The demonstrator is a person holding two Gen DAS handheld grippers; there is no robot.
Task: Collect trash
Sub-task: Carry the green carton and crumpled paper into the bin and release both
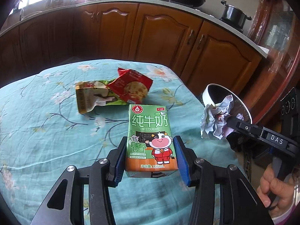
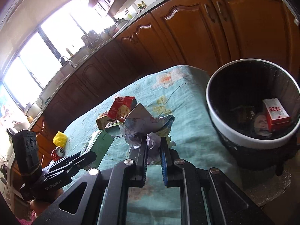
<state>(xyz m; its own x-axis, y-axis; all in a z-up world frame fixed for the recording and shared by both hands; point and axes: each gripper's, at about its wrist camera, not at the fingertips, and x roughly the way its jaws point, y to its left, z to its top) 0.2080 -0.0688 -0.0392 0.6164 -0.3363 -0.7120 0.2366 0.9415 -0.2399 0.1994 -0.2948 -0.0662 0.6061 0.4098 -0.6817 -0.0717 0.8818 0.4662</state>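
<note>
My left gripper point(image 1: 150, 155) is shut on a green milk carton point(image 1: 150, 136) and holds it above the table. My right gripper point(image 2: 152, 146) is shut on a crumpled paper ball point(image 2: 144, 125), also seen in the left wrist view point(image 1: 215, 120), held over the table's right edge beside the trash bin point(image 2: 243, 138). The bin point(image 1: 208, 95) is black inside with a white rim and holds a red and white box point(image 2: 275, 112). A red snack wrapper point(image 1: 131, 88) and a green-gold wrapper point(image 1: 91, 95) lie on the table farther back.
The table has a teal floral cloth point(image 1: 46, 131). Wooden kitchen cabinets point(image 1: 159, 33) run behind it, with pots on the counter. A yellow spiky object point(image 2: 60, 138) and a crushed red can point(image 2: 58, 152) lie at the table's far left in the right wrist view.
</note>
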